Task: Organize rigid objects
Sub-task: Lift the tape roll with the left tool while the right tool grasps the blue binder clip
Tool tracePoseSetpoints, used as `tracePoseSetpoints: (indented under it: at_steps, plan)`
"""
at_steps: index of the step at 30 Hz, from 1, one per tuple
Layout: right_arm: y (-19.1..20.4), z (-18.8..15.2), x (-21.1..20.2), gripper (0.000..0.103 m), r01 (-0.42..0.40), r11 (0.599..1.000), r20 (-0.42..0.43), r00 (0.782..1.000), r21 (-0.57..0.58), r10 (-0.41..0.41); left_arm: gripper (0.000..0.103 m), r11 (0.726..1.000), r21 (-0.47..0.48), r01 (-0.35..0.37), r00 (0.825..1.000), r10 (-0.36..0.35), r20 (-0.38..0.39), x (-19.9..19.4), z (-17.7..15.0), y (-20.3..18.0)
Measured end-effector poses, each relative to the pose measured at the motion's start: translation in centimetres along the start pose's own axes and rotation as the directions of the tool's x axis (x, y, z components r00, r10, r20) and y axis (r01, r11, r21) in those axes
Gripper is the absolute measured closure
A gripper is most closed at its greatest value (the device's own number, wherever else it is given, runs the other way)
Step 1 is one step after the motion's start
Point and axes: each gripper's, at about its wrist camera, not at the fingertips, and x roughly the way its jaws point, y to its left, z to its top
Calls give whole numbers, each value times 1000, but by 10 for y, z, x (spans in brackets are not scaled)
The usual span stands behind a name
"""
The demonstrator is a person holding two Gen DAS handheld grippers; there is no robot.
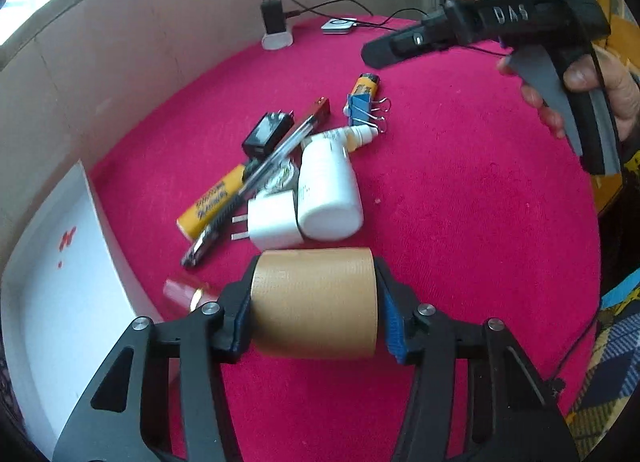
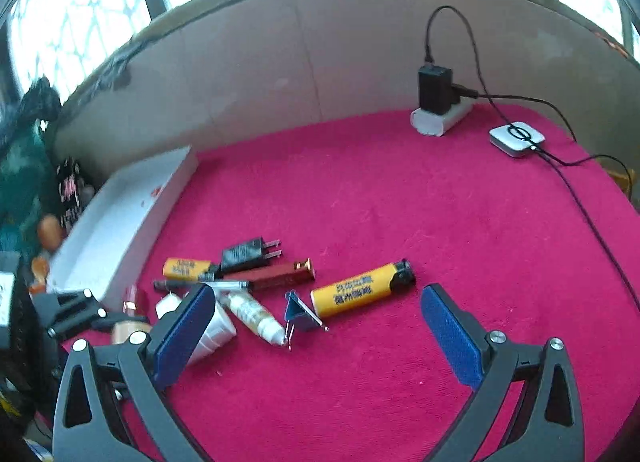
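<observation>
Tape roll (image 1: 314, 302) sits clamped crosswise in the left gripper (image 1: 314, 308), white box (image 1: 64, 282) just left; right gripper (image 2: 316, 336) gapes empty.

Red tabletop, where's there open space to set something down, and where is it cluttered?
The red cloth is bare on the right, between the yellow lighter and the black cable, and at the back before the power strip. It's crowded on the left beside the white box, around the pen and white bottle.
</observation>
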Motion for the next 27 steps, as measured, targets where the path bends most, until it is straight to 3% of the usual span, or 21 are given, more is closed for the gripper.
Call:
tracePoseSetpoints:
  at_steps: [4,6,8,10,16,24,26,27]
  plan:
    - [13,-2,14,2,15,999,-20,1000,-52,-16,51,995,-104,8,1000,-7,14,-7,-4,3]
    - [18,-3,22,14,37,996,-33,999,-76,-40,51,992,-124,9,1000,-7,24,-8,-5,2]
    - [16,-3,30,32,24,998,-60,998,-54,-27,51,993,-120,1,1000,2,21,-7,-5,2]
    - [10,-3,36,38,10,1000,-74,997,-24,-12,51,992,-128,1,1000,2,19,-6,-5,4]
    - [11,-4,46,70,6,999,-93,996,-50,-11,51,986,-164,6,1000,-5,8,-2,-8,7]
    - [16,-9,45,70,49,995,-94,994,-90,-57,55,980,-198,-5,1000,7,12,-3,-9,8]
    - [16,-11,44,85,61,993,-94,993,-100,-71,55,979,-203,-10,1000,14,19,-4,-10,9]
    - [14,-11,42,85,53,995,-94,994,-90,-61,55,977,-211,-6,1000,12,28,-7,-10,10]
